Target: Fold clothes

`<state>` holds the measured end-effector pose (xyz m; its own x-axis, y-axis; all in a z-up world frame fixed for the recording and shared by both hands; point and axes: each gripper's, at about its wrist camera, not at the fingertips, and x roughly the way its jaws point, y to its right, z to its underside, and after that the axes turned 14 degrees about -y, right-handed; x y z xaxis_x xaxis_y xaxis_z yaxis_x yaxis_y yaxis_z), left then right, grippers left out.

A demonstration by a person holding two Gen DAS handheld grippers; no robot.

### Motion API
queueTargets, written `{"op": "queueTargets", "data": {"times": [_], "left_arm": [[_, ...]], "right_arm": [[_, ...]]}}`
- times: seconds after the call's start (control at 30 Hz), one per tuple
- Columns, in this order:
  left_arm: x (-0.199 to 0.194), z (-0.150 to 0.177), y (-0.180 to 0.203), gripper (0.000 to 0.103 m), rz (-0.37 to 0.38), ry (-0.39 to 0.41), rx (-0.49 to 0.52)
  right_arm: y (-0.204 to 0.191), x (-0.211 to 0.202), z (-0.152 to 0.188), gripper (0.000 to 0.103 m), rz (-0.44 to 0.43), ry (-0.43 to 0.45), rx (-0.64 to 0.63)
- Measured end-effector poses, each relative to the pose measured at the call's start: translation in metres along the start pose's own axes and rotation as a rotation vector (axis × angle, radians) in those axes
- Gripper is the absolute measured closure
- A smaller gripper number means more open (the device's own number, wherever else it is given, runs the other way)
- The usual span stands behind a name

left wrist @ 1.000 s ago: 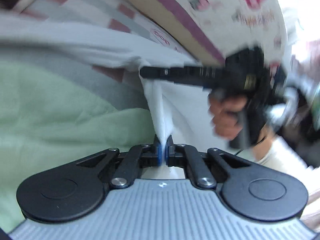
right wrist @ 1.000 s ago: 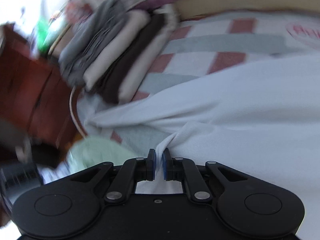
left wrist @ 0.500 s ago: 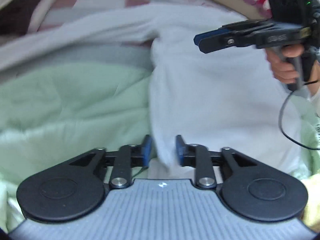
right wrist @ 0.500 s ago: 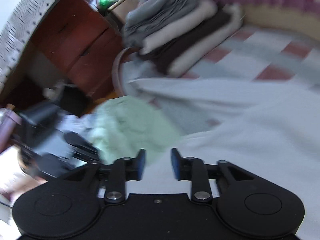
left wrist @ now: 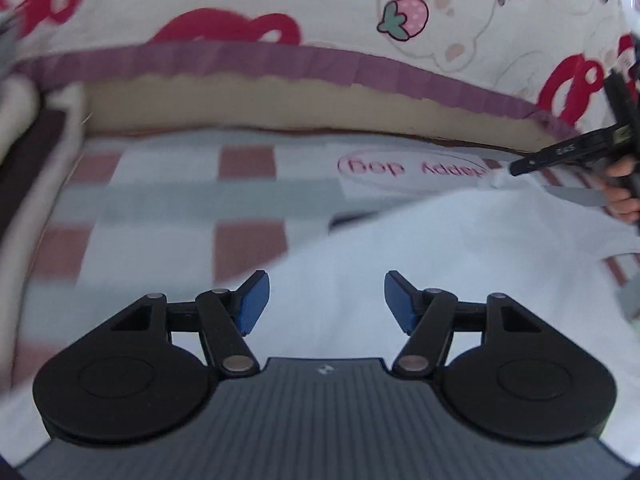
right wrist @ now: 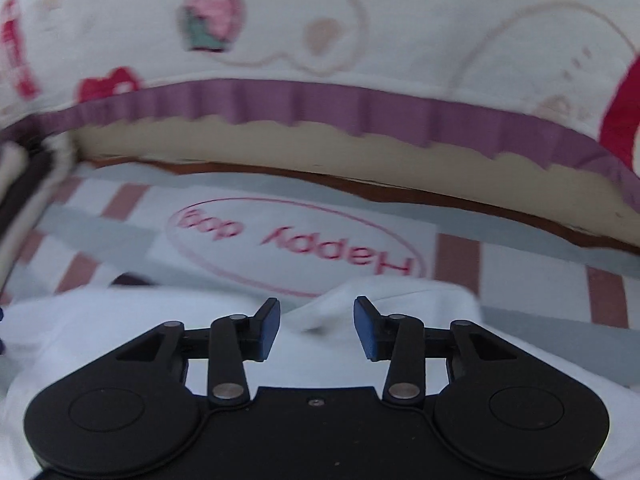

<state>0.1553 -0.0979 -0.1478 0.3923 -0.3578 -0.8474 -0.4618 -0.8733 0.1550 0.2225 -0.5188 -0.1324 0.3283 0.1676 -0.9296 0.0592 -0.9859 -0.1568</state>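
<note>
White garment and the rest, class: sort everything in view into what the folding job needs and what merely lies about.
Belongs to the job:
white garment
left gripper, open
right gripper, open

Just lying about:
checked sheet with the "Happy dog" label
cartoon-print cover
purple frill
folded stack

Checked bedsheet (left wrist: 248,200) (pink and grey squares), cartoon-print quilt (left wrist: 320,4), purple trim (right wrist: 320,106)

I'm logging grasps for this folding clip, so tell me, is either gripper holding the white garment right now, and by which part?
Nothing is held. The left gripper and right gripper both stand open above the white garment.
</note>
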Motion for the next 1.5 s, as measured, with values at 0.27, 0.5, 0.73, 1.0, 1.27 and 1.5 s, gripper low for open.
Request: {"op": "queueTargets", "data": {"times": [0.27, 0.5, 0.73, 1.0, 1.27, 1.5], "left_arm": [[0.081, -0.062, 0.022, 0.038, 0.027, -0.168, 0.07], [0.048, -0.026, 0.048, 0.103, 0.183, -0.07, 0.093], [-0.008, 0.015, 0.072, 0.103, 0.198, 0.055, 0.149], [0.026, -0.005, 0.074, 0.009, -0.102, 0.168, 0.373], [0.094, -0.049, 0.058, 0.009, -0.043, -0.133, 0.356], [0.087, -0.053, 0.037, 0.083, 0.098, -0.161, 0.272]], "right_arm": [[0.006, 0.05, -0.012, 0.051, 0.037, -0.096, 0.088], [0.006, 0.048, 0.023, 0.09, 0.131, 0.051, 0.016], [0.009, -0.006, 0.057, 0.09, 0.063, 0.288, 0.021], [0.0, -0.03, 0.077, 0.09, 0.034, 0.366, 0.042], [-0.002, -0.029, 0.082, 0.09, 0.05, 0.404, 0.045], [-0.001, -0.031, 0.077, 0.09, 0.047, 0.422, 0.011]]}}
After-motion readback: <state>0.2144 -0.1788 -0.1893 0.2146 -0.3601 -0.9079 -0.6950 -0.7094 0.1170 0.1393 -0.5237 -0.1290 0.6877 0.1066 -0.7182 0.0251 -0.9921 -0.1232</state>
